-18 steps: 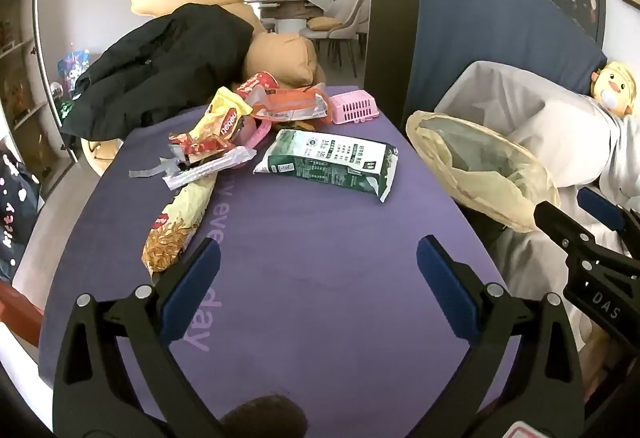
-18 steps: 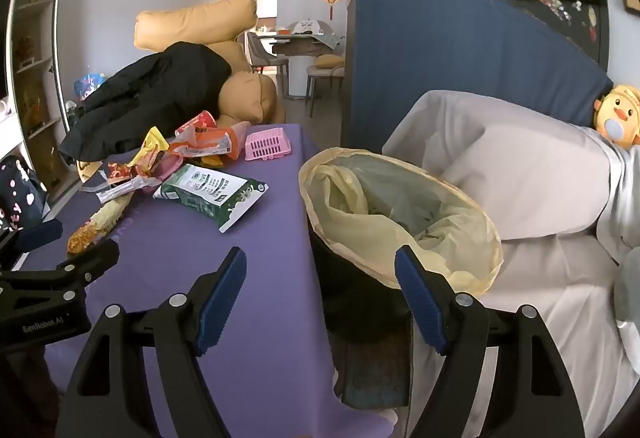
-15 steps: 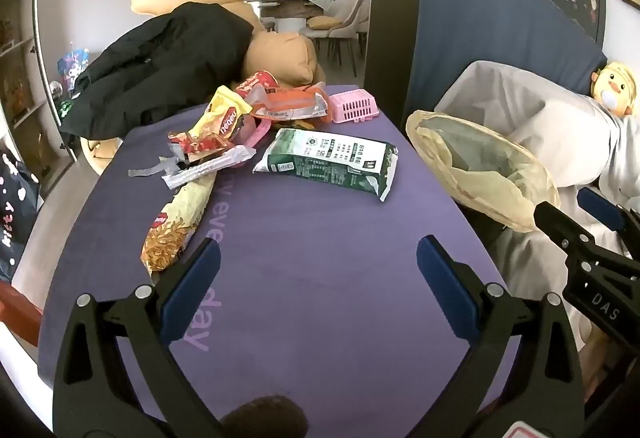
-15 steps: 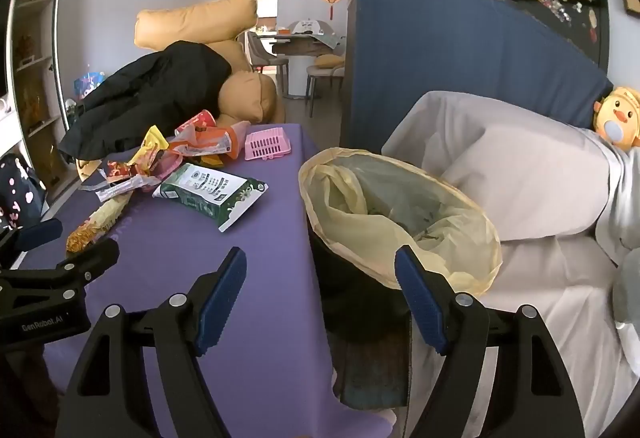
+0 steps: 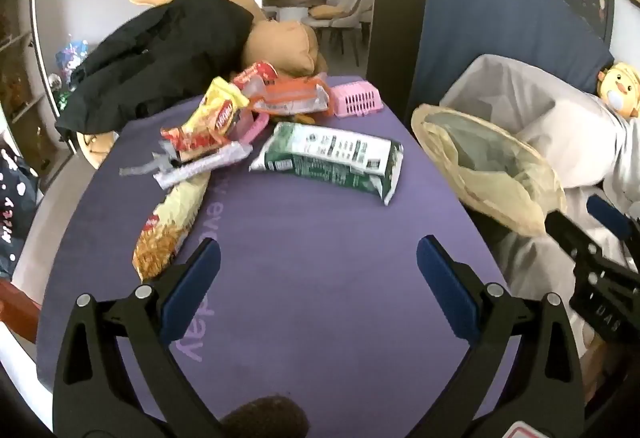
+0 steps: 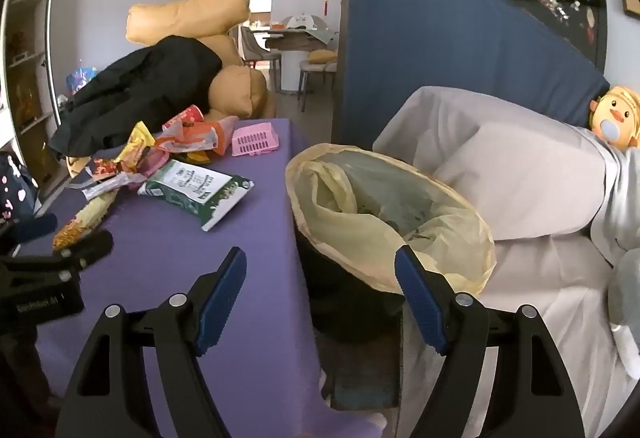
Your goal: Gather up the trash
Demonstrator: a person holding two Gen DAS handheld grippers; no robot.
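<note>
A purple-covered table point(image 5: 320, 258) holds a pile of wrappers at its far end: a green and white packet point(image 5: 332, 158), a yellow snack bag point(image 5: 220, 110), an orange wrapper point(image 5: 296, 98), a clear strip wrapper point(image 5: 200, 166) and a long noodle packet point(image 5: 172, 226). A bin with a yellow liner point(image 6: 384, 214) stands right of the table. My left gripper point(image 5: 318, 278) is open and empty above the near table. My right gripper point(image 6: 320, 294) is open and empty over the table edge and the bin's near rim.
A pink plastic basket point(image 5: 358, 100) sits at the table's far right corner. A black jacket point(image 5: 160, 58) and tan cushions point(image 5: 280, 46) lie behind the pile. A white-covered sofa point(image 6: 520, 178) with a duck toy point(image 6: 616, 118) is at the right. A dark blue cabinet point(image 6: 440, 58) stands behind the bin.
Both grippers have crept slightly forward toward the pile and the bin. Nothing on the table has moved.
</note>
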